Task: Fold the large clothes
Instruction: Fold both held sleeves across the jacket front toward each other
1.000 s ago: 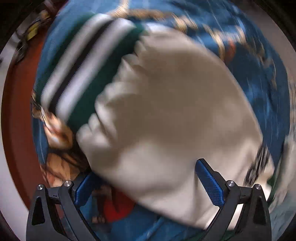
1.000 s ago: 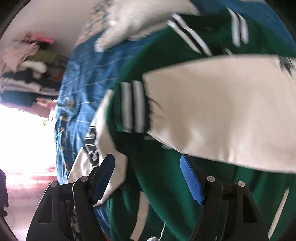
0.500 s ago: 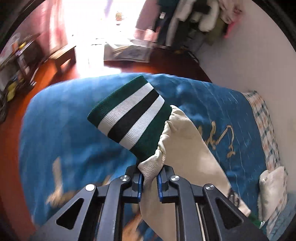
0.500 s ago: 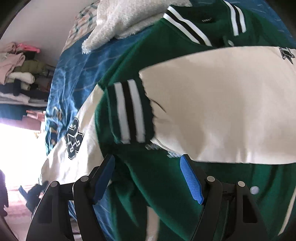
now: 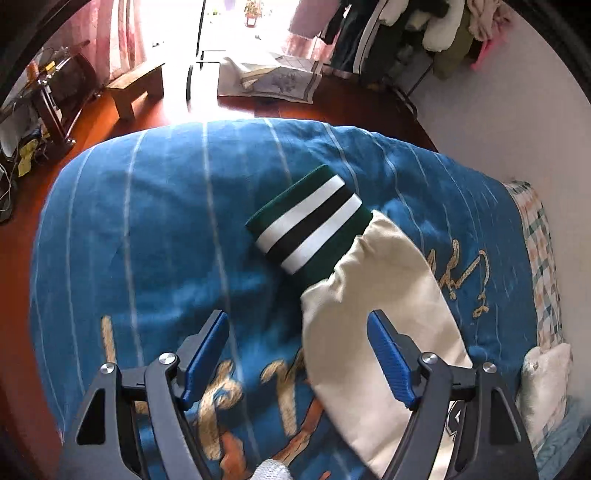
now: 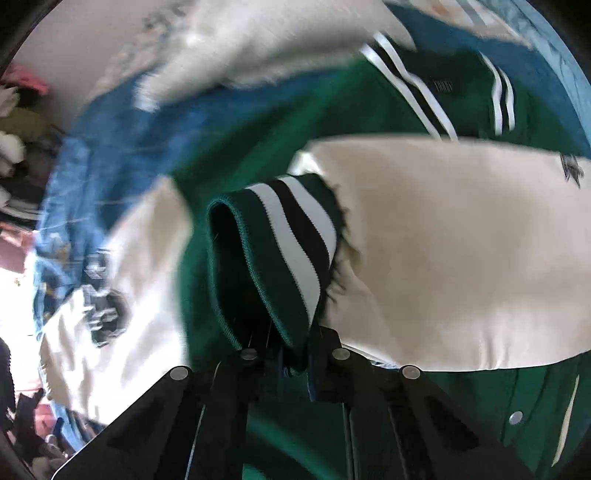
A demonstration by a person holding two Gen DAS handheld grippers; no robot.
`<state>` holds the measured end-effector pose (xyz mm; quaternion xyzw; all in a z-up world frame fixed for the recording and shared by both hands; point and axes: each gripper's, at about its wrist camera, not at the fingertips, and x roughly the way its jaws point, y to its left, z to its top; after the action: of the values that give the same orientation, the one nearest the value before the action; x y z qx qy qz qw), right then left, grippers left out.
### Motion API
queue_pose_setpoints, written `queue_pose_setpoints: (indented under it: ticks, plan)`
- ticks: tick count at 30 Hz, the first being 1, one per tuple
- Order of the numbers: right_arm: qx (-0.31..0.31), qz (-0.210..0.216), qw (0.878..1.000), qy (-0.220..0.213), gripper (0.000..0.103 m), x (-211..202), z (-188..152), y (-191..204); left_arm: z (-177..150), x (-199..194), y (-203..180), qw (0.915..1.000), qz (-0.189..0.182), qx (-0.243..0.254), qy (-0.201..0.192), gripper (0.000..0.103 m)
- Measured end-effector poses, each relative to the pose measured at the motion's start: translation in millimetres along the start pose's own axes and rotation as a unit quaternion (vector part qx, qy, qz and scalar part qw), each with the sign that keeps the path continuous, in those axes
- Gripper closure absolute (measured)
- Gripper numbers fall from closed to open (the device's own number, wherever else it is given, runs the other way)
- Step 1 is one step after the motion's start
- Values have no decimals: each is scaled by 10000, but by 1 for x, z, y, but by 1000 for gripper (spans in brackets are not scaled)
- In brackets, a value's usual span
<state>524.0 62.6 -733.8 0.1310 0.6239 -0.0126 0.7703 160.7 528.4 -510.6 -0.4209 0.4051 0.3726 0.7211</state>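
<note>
A green varsity jacket [image 6: 266,147] with cream sleeves lies on a blue bedspread [image 5: 147,229]. In the left wrist view one cream sleeve [image 5: 380,317] with a green, white and black striped cuff [image 5: 310,221] lies stretched out on the bedspread. My left gripper [image 5: 297,358] is open just above the sleeve and holds nothing. In the right wrist view my right gripper [image 6: 295,365] is shut on the striped cuff [image 6: 280,258] of the other cream sleeve [image 6: 461,251], lifted over the jacket's green body.
A fluffy white blanket [image 6: 273,48] lies at the head of the bed, beyond the jacket collar. A low wooden bench [image 5: 136,85], a clothes rack [image 5: 406,26] and a red-brown floor [image 5: 369,107] surround the bed. A white wall [image 5: 498,110] runs along its right side.
My left gripper has opened and let go of its sleeve, which now lies flat on the bedspread. My right gripper has closed on the other sleeve's cuff and lifted it.
</note>
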Motion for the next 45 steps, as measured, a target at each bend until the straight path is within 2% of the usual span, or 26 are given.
queue_pose_setpoints:
  ticks: [2, 4, 6, 7, 8, 11, 13, 14, 16, 18, 21, 22, 23, 24, 25, 26, 27, 30, 31, 33, 35, 38, 39, 40, 41, 45]
  plan:
    - [-275, 151, 9993, 188, 93, 5, -3, 12, -6, 20, 7, 9994, -32, -177, 281, 27]
    - [-263, 441, 9956, 785, 87, 30, -7, 9, -19, 43, 1, 9975, -105, -462, 521, 28]
    - [-141, 804, 9913, 1034, 85, 37, -5, -3, -18, 54, -1, 9974, 84, -635, 338, 27]
    - [-51, 1050, 9880, 1129, 76, 36, -2, -10, -17, 53, -3, 9974, 145, -660, 229, 27]
    - [103, 1470, 9810, 1258, 62, 30, -1, -23, -14, 54, -7, 9975, 254, -645, 147, 27]
    - [419, 2008, 9705, 1270, 41, 9, -1, -55, -3, 56, -27, 9976, 666, -197, -42, 26]
    - [419, 1883, 9745, 1144, 35, -4, -4, -70, 2, 58, -41, 9967, 770, 139, -221, 27]
    - [346, 1590, 9810, 1055, 34, -11, -7, -76, 4, 59, -48, 9961, 794, 283, -273, 33]
    - [120, 827, 9932, 811, 28, -22, -13, -85, 7, 57, -62, 9927, 964, 611, -384, 68]
    - [4, 399, 9971, 651, 26, -26, -18, -88, 9, 50, -72, 9904, 949, 876, -499, 85]
    - [-64, -131, 9983, 568, 25, -26, -23, -89, 7, 25, -100, 9830, 882, 1356, -871, 91]
    - [-83, -313, 9981, 521, 25, -28, -22, -86, 5, 13, -116, 9779, 847, 1597, -1049, 92]
    - [-183, -888, 9950, 427, 21, -31, -25, -88, 1, -2, -132, 9715, 807, 1852, -1237, 92]
    - [-183, -888, 9950, 427, 19, -31, -25, -88, -5, -19, -148, 9637, 774, 2123, -1422, 92]
    - [-253, -1369, 9899, 257, 17, -37, -25, -86, -11, -31, -165, 9568, 760, 2336, -1556, 92]
    - [-253, -1369, 9899, 257, 17, -37, -25, -86, -16, -40, -184, 9489, 731, 2560, -1692, 92]
    - [-317, -1566, 9871, 128, 17, -42, -25, -86, -28, -62, -202, 9390, 603, 2826, -1867, 92]
    - [-455, -1801, 9825, -159, 16, -54, -25, -85, -57, -102, -240, 9190, 261, 3319, -2111, 93]
    - [-460, -1817, 9821, -195, 16, -56, -25, -86, -57, -109, -249, 9152, 147, 3420, -2128, 93]
    - [-376, -1702, 9845, -215, 16, -59, -26, -91, -77, -129, -267, 9052, -96, 3656, -2164, 93]
    - [-213, -1558, 9873, -209, 16, -59, -23, -94, -115, -153, -293, 8866, -338, 4047, -2213, 94]
    - [131, -1271, 9917, -173, 16, -58, -17, -107, -161, -167, -326, 8603, -656, 4566, -2170, 94]
    - [521, -1053, 9930, -119, 16, -67, -20, -140, -180, -173, -339, 8536, -861, 4703, -2065, 94]
    - [521, -1053, 9930, -119, 16, -67, -20, -140, -205, -180, -352, 8462, -1068, 4854, -1919, 94]
    - [669, -995, 9927, -117, 16, -70, -20, -156, -232, -186, -365, 8381, -1266, 5003, -1768, 94]
    - [1327, -893, 9871, -50, 16, -87, -35, -242, -333, -195, -412, 8106, -1994, 5423, -959, 94]
